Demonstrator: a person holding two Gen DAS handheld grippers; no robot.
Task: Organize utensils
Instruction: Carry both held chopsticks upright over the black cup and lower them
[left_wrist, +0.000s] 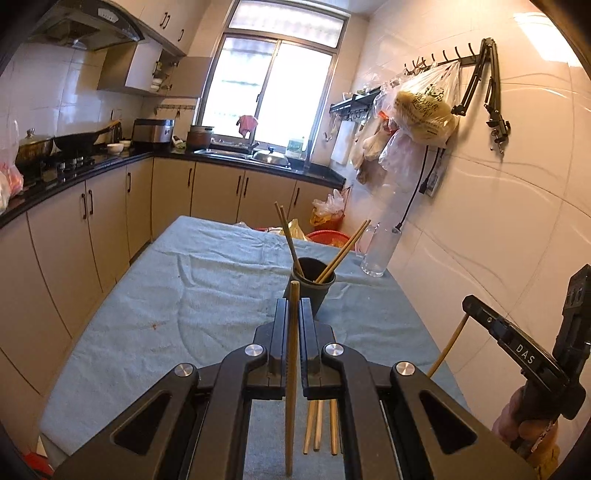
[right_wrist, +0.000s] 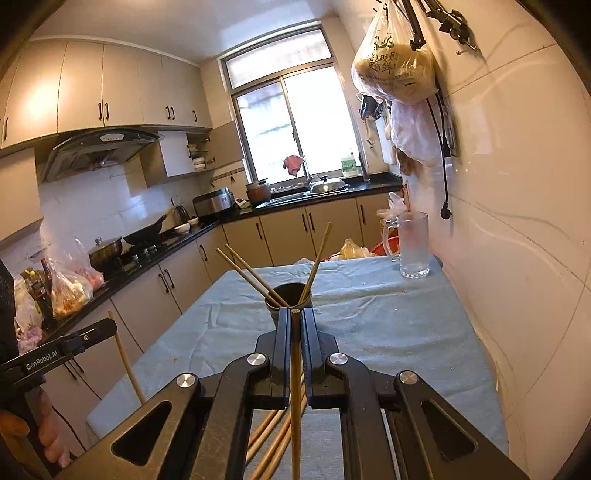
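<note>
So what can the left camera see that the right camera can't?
Only the left wrist view shows the black hook rail on the wall and the black shelf beside it. Only the right wrist view shows the bottles and the bag of red food on the side counter.

Both show the left gripper and the right gripper, each shut on one chopstick, the dark cup already holding chopsticks, loose chopsticks on the blue cloth, and the glass mug.

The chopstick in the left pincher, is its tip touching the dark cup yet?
Cannot tell. In the left wrist view the chopstick, pinched in the left gripper, overlaps the dark cup, but no view shows contact or a gap plainly.
</note>
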